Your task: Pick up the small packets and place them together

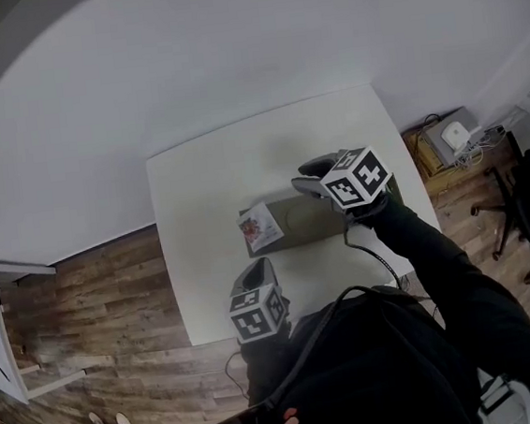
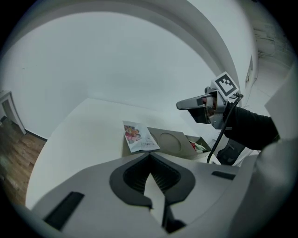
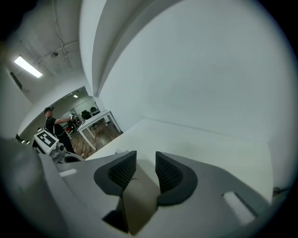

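The right tool is released: its ribbed pads stand apart with only bare desk showing between them. It hangs above the far right part of a flat cardboard box. The left tool is clenched tip to tip on nothing and points across the desk at the box from the near side.

One small packet lies on the left end of the box, white with a bright, many-coloured picture. A line of print runs under the picture, too small to read. The box flap bears a pressed circle and no lettering that I can make out. At the box's open right end sit some red, green and white bits, too small to name.

Each tool carries a cube with black-and-white square markers, two cubes in all. A black cable trails from the right tool along the person's dark sleeve.

Beyond the desk are a wood floor, one black office chair and a white shelf unit. Far off, the right gripper view shows a person beside another white table.
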